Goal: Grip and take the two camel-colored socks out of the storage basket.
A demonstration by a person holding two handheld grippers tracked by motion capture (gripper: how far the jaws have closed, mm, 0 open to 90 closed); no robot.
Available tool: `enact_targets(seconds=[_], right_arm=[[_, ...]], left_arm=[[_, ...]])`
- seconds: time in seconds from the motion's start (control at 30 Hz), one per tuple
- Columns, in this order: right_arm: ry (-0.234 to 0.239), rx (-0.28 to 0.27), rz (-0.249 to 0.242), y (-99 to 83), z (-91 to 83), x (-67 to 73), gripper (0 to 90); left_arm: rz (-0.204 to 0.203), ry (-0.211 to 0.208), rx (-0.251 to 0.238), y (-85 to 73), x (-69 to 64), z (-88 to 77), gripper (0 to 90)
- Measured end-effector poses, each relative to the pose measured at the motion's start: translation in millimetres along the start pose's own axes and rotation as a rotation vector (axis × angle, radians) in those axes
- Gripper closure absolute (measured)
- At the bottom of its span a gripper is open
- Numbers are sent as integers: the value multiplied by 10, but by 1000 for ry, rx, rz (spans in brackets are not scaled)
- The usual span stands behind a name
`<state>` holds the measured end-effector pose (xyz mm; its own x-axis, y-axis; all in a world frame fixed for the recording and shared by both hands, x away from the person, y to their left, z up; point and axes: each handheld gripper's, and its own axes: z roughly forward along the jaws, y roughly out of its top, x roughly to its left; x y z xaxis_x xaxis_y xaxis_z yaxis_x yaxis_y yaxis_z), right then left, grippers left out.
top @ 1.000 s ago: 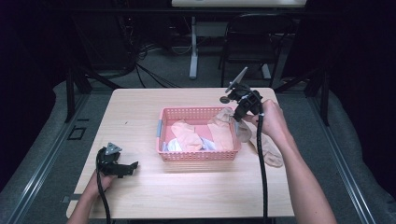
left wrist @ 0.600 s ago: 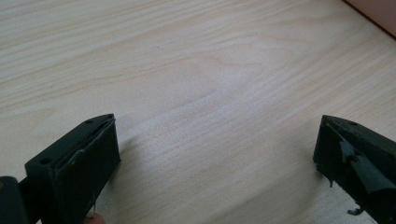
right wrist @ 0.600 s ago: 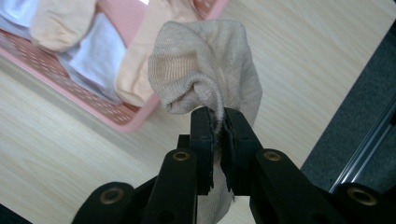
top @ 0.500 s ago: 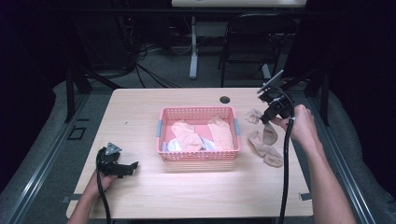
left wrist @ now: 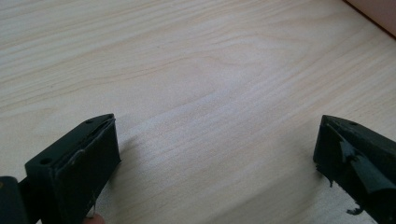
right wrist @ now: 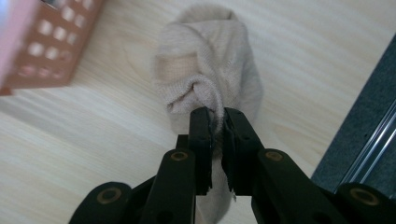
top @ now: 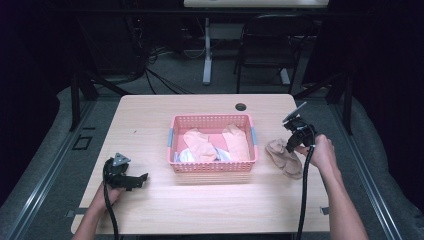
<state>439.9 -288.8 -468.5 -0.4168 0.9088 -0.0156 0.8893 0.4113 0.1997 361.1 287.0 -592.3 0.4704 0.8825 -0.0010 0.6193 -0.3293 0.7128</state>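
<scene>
The right gripper point(right wrist: 215, 122) has its fingers pinched on a fold of a beige sock point(right wrist: 210, 79), which lies on the wooden surface point(top: 150, 120) just to the right of the pink basket point(top: 212, 120), near the surface's right edge. More beige socks and a pale cloth lie inside the basket. The left gripper point(top: 131, 181) rests on the surface well to the left of the basket, toward the near edge, its fingers point(left wrist: 79, 163) spread wide over bare wood, holding nothing.
</scene>
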Motion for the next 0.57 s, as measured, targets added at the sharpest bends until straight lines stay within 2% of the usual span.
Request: enact_targets(seconds=[0.03, 0.1, 0.13, 0.2, 0.23, 0.33, 0.4, 0.43, 0.57], right_arm=[[12, -4, 14, -21, 87, -15, 812], [47, 29, 21, -51, 238, -54, 789], [67, 33, 21, -61, 260, -70, 779], [84, 28, 35, -78, 275, -98, 671], [95, 18, 44, -90, 251, -124, 557], [84, -29, 43, -133, 115, -155, 343], [79, -55, 46, -159, 37, -164, 260], [83, -88, 54, -186, -16, -163, 220], [90, -118, 42, -236, -171, -195, 179]], left_arm=[[0, 0, 0, 0, 0, 0, 0], [0, 0, 0, 0, 0, 0, 0], [0, 0, 0, 0, 0, 0, 0], [0, 0, 0, 0, 0, 0, 0], [0, 0, 0, 0, 0, 0, 0], [0, 0, 0, 0, 0, 0, 0], [0, 0, 0, 0, 0, 0, 0], [0, 0, 0, 0, 0, 0, 0], [0, -1, 0, 1, 1, 0, 0]])
